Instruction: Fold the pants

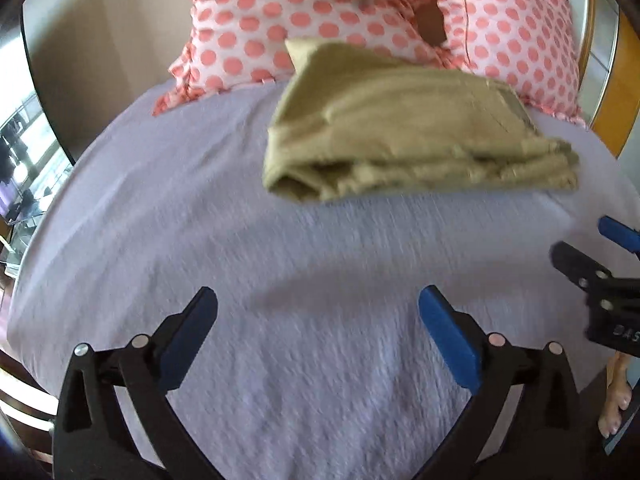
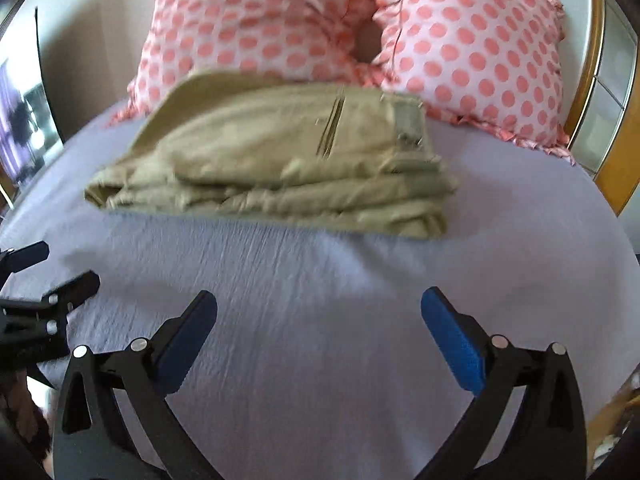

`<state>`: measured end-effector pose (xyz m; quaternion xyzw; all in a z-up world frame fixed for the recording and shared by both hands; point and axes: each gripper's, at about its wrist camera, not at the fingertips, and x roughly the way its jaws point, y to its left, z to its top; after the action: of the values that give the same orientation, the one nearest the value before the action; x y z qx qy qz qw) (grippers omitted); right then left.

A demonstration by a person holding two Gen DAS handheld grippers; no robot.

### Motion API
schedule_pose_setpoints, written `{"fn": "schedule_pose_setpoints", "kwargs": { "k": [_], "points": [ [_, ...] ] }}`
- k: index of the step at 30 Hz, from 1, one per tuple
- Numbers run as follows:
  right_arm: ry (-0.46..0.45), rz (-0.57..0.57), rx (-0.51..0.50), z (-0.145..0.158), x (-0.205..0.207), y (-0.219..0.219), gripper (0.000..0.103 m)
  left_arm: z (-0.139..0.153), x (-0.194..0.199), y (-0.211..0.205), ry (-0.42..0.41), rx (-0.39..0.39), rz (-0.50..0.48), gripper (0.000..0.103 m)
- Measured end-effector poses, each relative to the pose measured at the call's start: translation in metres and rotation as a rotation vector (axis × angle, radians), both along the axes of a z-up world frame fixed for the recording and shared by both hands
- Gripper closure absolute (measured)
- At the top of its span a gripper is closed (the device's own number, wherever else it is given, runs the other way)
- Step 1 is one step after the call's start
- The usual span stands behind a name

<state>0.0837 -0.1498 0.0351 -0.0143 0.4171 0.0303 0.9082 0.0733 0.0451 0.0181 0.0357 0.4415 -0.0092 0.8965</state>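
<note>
The khaki pants (image 1: 404, 132) lie folded in a thick stack on the lilac bed sheet (image 1: 248, 264), near the pillows; in the right wrist view the pants (image 2: 280, 160) show a back pocket and waistband on top. My left gripper (image 1: 318, 304) is open and empty, held over bare sheet short of the pants. My right gripper (image 2: 319, 304) is open and empty too, also short of the pants. The right gripper shows at the right edge of the left wrist view (image 1: 588, 248), and the left gripper at the left edge of the right wrist view (image 2: 48, 268).
Two pink polka-dot pillows (image 1: 304, 20) (image 2: 472, 52) lean at the head of the bed behind the pants. A wooden headboard frame (image 2: 616, 160) runs along the right. A wall (image 1: 100, 40) and a shelf area stand to the left. A bare foot (image 1: 618, 396) shows at lower right.
</note>
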Motion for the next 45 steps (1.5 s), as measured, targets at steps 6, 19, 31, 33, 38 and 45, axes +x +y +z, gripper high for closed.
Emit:
{"fn": "schedule_pose_setpoints", "kwargs": {
  "k": [6,19,31,33,38,45],
  "points": [
    [0.049,-0.059,0.034,-0.0101,0.0025,0.0001,0.001,-0.0021,-0.0008,0.0048,-0.008,-0.039,0.012,0.002],
    [0.058,-0.087,0.032,-0.0098,-0.0025,0.0032,0.001,-0.0028,-0.0068,0.004,-0.052,-0.04,0.009,0.002],
    [0.057,-0.085,0.032,-0.0097,-0.0025,0.003,0.001,-0.0032,-0.0071,0.0039,-0.052,-0.041,0.01,0.002],
    [0.058,-0.085,0.032,-0.0096,-0.0025,0.0028,0.001,-0.0032,-0.0072,0.0039,-0.053,-0.04,0.01,0.002],
    [0.058,-0.085,0.032,-0.0097,-0.0025,0.0029,0.001,-0.0033,-0.0072,0.0037,-0.052,-0.04,0.01,0.002],
    [0.057,-0.085,0.032,-0.0097,-0.0024,0.003,0.001,-0.0033,-0.0072,0.0038,-0.052,-0.04,0.011,0.002]
  ]
}}
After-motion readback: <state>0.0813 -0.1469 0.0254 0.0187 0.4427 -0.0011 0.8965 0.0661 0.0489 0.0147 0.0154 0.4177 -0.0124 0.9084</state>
